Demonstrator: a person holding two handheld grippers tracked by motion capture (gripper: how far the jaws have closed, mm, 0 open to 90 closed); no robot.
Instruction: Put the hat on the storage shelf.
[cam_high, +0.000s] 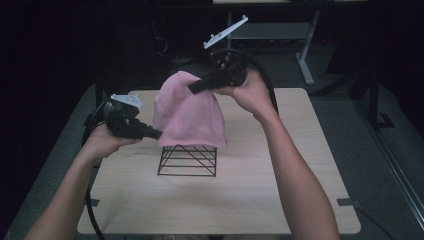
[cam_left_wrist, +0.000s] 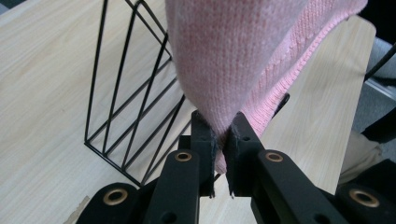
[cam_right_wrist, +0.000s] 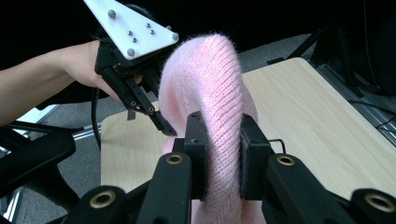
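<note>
Here, I am looking down on a pale wooden table (cam_high: 300, 165) with my two forearms coming in from the bottom. A pink knitted hat (cam_high: 192, 112) hangs above the middle of the table, draped over a black wire rack (cam_high: 188, 160) that stands on the tabletop. The hat's lower edge covers the top of the rack.

My left gripper (cam_high: 154, 133) is at the hat's lower left edge, held low and pointing right. In the left gripper view, its jaws are nearly closed, with only a thin gap, and a pinched fold of the hat's (cam_left_wrist: 233, 60) ribbed hem is caught between the fingers (cam_left_wrist: 201, 135). The rest of the knit rises and spreads above the jaws. The rack's (cam_left_wrist: 130, 107) wires stand just to the left of the jaws there, over the table (cam_left_wrist: 42, 93).

My right gripper (cam_high: 194, 87) is higher, at the hat's top right, pointing left and down into the crown. In the right gripper view, its jaws are partly open, closed onto a thick rolled ridge of the hat (cam_right_wrist: 210, 88) that fills the space between the fingers (cam_right_wrist: 195, 135). The knit arches up and away from them. Beyond it I see the left gripper (cam_right_wrist: 168, 130), its grey plate (cam_right_wrist: 130, 23) on top, its tip touching the hat's far side, with the table (cam_right_wrist: 327, 121) beneath.
</note>
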